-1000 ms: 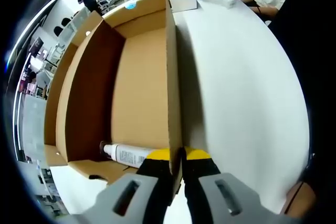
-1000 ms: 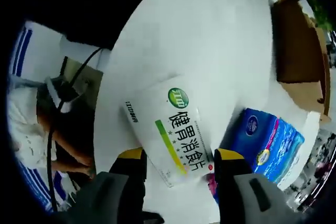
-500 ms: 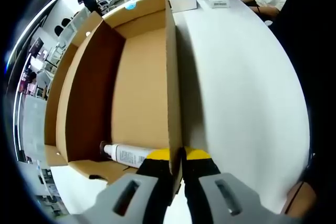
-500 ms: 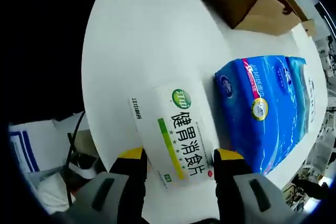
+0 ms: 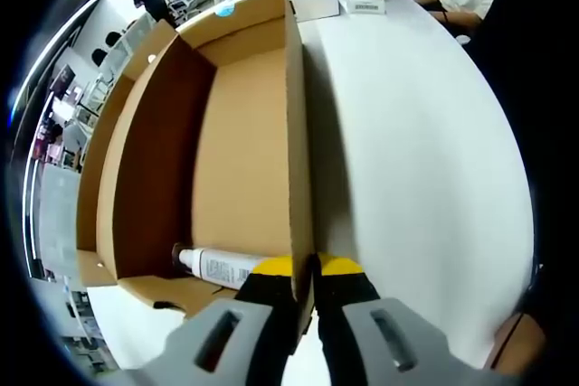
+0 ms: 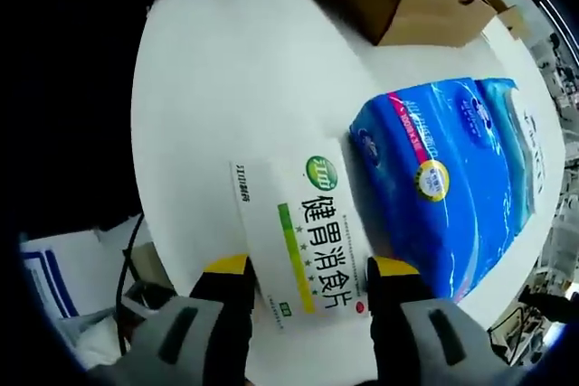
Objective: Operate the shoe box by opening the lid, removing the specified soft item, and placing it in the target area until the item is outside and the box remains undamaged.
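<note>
Pinching the shoe box [image 5: 244, 160] wall, left tool [image 5: 305, 268] clenched; white carton [image 6: 303, 228] between right tool [image 6: 308, 268] jaws, grip unclear

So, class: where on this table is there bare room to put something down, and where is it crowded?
The widest bare stretch is the white table beside the cardboard box, running from the left gripper toward the far end. In the right gripper view, bare table lies between the box and the white packet. It is crowded where the packet lies beside the blue tissue pack.

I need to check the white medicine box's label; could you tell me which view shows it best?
The right gripper view: the white medicine box lies face-up between the right claw's jaws. The left gripper view shows it small and far away.
</note>
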Demonstrator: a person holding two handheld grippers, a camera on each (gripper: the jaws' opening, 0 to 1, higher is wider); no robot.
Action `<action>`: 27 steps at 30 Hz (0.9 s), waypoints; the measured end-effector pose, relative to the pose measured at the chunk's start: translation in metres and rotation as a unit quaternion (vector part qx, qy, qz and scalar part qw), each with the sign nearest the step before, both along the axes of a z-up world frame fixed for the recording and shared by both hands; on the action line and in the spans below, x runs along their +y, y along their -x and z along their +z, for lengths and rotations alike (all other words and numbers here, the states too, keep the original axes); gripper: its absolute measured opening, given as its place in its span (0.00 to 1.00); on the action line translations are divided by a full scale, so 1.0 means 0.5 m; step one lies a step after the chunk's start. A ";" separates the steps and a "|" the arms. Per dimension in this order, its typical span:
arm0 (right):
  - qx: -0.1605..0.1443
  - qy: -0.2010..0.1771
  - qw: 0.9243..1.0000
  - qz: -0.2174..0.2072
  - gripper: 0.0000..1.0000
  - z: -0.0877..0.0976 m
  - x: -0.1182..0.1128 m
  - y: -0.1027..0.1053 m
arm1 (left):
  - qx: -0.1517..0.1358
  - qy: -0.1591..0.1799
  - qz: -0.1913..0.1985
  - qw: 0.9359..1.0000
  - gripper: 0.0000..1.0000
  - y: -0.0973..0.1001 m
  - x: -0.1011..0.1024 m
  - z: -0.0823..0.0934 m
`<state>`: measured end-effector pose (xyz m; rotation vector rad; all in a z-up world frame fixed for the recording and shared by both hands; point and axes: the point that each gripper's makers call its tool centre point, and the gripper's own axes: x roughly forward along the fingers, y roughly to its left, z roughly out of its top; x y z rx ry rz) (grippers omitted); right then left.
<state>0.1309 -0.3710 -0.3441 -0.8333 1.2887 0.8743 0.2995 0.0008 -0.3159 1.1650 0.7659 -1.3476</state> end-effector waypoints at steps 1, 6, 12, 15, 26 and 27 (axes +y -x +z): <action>-0.002 0.003 1.000 0.016 0.50 0.000 -0.001 -0.003 | 0.000 0.000 0.000 1.000 0.05 0.000 0.000 0.000; -0.006 0.012 0.999 0.043 0.49 0.002 -0.002 -0.006 | 0.000 0.000 0.000 1.000 0.05 0.000 0.000 0.000; -0.010 0.030 0.996 0.080 0.48 0.004 -0.012 -0.011 | 0.000 0.000 0.000 1.000 0.05 0.000 0.000 0.000; -0.010 0.028 0.996 0.086 0.48 0.003 -0.014 -0.012 | 0.000 0.000 0.000 1.000 0.05 0.001 0.000 0.000; -0.006 0.032 0.991 0.133 0.48 0.003 -0.013 -0.014 | 0.000 0.000 0.000 1.000 0.05 0.001 0.001 0.000; -0.006 0.032 0.991 0.133 0.48 0.003 -0.013 -0.014 | 0.000 0.000 0.000 1.000 0.05 0.001 0.001 0.000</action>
